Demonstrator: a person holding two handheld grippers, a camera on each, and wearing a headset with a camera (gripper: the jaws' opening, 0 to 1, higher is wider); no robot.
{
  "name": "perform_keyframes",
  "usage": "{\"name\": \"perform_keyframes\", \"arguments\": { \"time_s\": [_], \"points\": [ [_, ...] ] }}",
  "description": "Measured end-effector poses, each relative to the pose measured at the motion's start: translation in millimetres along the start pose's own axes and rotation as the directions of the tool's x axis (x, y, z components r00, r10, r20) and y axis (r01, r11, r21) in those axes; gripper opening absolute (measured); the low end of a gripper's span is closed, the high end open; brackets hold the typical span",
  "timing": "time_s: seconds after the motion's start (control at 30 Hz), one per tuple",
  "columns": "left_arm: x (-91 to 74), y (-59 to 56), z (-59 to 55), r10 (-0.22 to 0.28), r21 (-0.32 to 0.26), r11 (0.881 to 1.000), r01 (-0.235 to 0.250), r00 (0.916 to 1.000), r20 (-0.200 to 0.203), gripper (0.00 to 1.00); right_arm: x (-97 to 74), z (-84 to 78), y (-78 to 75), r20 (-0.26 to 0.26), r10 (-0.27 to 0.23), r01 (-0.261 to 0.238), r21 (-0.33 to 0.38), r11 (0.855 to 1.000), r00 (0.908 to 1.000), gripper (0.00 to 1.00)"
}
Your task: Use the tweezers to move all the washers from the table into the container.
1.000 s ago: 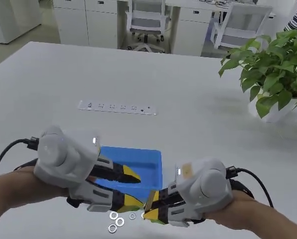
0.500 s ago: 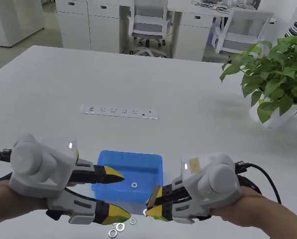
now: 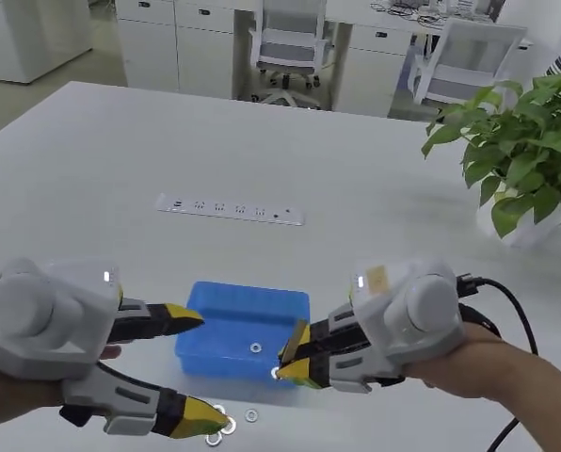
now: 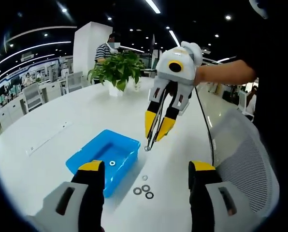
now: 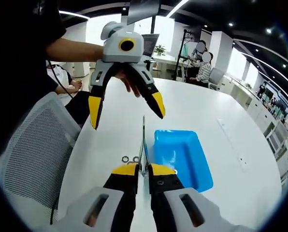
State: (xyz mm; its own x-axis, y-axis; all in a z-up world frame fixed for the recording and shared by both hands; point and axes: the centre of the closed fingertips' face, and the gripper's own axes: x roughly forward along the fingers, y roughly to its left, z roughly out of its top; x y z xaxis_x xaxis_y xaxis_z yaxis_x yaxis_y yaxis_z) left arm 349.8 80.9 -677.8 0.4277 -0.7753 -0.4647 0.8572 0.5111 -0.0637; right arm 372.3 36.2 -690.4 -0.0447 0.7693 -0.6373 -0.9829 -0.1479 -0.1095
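I've drawn the left gripper (image 3: pixel 198 365) back off the container (image 3: pixel 226 330), fingers (image 3: pixel 172 315) spread wider; a washer (image 3: pixel 255 348) now lies inside.

White table (image 3: pixel 120 141) with blue container (image 3: pixel 248 292), loose washers (image 3: pixel 251 415), power strip (image 3: pixel 229 209), potted plant (image 3: pixel 520 151)

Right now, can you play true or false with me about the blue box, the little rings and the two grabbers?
1. The blue container has one washer inside. True.
2. The left gripper is squeezing the tweezers. False: its jaws are wide open and hold nothing; the right gripper is shut on the tweezers.
3. Several washers lie on the table beside the container. True.
4. The potted plant stands inside the container. False: it stands on the table, far off to the right.
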Motion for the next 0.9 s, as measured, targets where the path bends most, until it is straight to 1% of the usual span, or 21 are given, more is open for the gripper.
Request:
{"name": "perform_keyframes", "arguments": {
  "time_s": [0.17,0.4,0.57,0.7,0.9],
  "points": [
    [-2.6,1.3,-1.5,0.02,-0.007,1.0,-0.02,0.9998,-0.002,0.8,-0.8,5.6,-8.8,0.01,-0.008,0.008,-0.003,1.0,0.9999,0.09],
    [-4.2,5.0,-1.8,0.045,-0.027,0.999,-0.045,0.999,0.004,0.86,2.2,7.9,-23.6,0.022,-0.024,0.024,-0.002,1.0,0.9995,0.1],
    [-5.4,7.5,-0.6,0.055,-0.039,0.998,-0.054,0.9984,0.013,0.89,7.7,4.0,-32.8,0.016,-0.027,0.027,0.0,1.0,0.9995,0.1],
    [-6.9,9.5,-1.0,0.064,-0.041,0.997,-0.063,0.9979,0.012,0.91,12.0,0.1,-39.2,0.007,-0.031,0.031,-0.001,1.0,0.9995,0.1],
    [-7.7,10.3,0.2,0.07,-0.054,0.996,-0.069,0.9973,0.02,0.94,19.5,-5.3,-50.8,0.001,-0.04,0.04,0.005,0.999,0.9992,0.1]
  ]
}}
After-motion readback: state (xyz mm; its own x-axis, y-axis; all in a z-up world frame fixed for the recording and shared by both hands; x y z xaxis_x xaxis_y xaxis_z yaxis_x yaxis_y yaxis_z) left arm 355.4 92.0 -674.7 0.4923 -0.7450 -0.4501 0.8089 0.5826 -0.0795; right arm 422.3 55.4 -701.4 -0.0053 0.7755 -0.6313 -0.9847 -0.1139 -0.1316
